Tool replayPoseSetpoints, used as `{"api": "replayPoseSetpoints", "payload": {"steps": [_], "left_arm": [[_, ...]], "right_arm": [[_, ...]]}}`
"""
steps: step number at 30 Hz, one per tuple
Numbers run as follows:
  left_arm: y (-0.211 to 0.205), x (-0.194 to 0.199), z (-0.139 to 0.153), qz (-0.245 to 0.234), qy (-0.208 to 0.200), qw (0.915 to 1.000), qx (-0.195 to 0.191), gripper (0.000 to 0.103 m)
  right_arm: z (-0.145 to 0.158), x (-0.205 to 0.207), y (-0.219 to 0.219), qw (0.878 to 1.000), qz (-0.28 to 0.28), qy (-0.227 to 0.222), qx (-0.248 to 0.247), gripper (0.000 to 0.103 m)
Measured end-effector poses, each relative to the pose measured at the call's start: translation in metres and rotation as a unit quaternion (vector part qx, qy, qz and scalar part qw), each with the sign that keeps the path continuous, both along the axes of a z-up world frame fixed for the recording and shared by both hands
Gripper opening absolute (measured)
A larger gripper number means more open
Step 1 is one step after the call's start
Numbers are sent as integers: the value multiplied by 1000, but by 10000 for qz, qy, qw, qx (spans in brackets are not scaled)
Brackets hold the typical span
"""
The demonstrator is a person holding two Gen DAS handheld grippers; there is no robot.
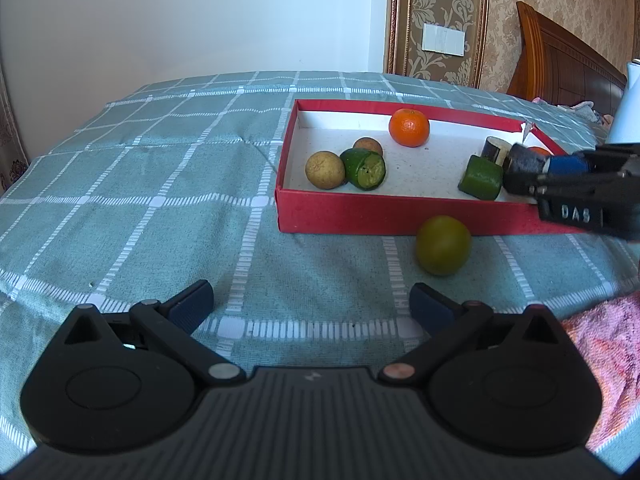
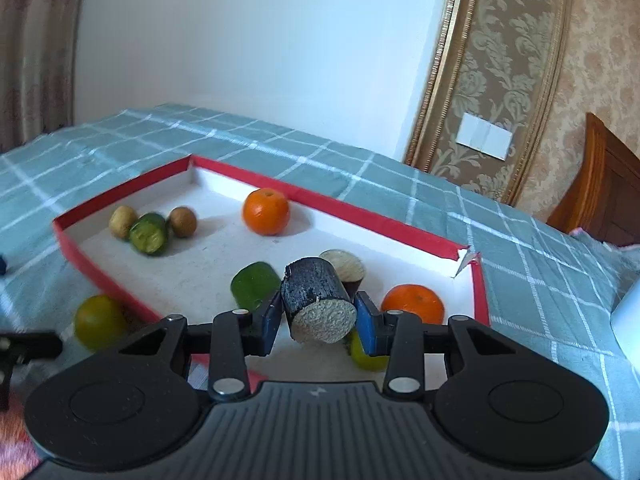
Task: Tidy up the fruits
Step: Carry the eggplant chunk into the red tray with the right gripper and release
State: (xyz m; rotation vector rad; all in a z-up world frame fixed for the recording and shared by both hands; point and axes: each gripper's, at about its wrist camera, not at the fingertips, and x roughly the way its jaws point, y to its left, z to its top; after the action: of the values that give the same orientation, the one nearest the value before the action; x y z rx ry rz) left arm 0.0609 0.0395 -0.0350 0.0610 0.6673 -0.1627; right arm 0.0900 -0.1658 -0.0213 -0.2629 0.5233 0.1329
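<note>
In the right wrist view my right gripper (image 2: 318, 314) is shut on a dark cylinder piece (image 2: 316, 300) with a pale cut face, held just above the red box (image 2: 360, 216). Below it in the box lie a green chunk (image 2: 255, 285), another dark piece (image 2: 343, 266), two oranges (image 2: 266, 211) and two brown fruits beside a cut green fruit (image 2: 149, 233). A yellow-green fruit (image 1: 443, 245) rests on the cloth outside the box's near wall (image 1: 360, 216). My left gripper (image 1: 311, 304) is open and holds nothing, short of that fruit.
The box sits on a teal checked cloth (image 1: 160, 200) over a bed. A pink towel (image 1: 608, 360) lies at the near right. A white object (image 1: 628, 108) stands past the box's right end, before a wooden headboard (image 1: 560, 60).
</note>
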Motion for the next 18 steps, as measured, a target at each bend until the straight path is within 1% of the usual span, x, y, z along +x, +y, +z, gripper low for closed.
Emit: {"api": "replayPoseSetpoints", "payload": {"steps": [4,6,8,11,18], "left_arm": [[0,0,0,0,1,10000,2,103],[0,0,0,0,0,10000,0,103],[0,0,0,0,0,10000,-1,103],[0,0,0,0,0,10000,2,103],[0,0,0,0,0,10000,4,103]], "right_arm": [[0,6,-3,9996,-114,163,180,39],[-3,14,-7,9989,-280,285,230,39],[-6,22,-16,9970,-453,457,437,39],[-5,20,-21,9963,-375,466,613,39],[-5,16,-23,9963,-421,403,633,39]]}}
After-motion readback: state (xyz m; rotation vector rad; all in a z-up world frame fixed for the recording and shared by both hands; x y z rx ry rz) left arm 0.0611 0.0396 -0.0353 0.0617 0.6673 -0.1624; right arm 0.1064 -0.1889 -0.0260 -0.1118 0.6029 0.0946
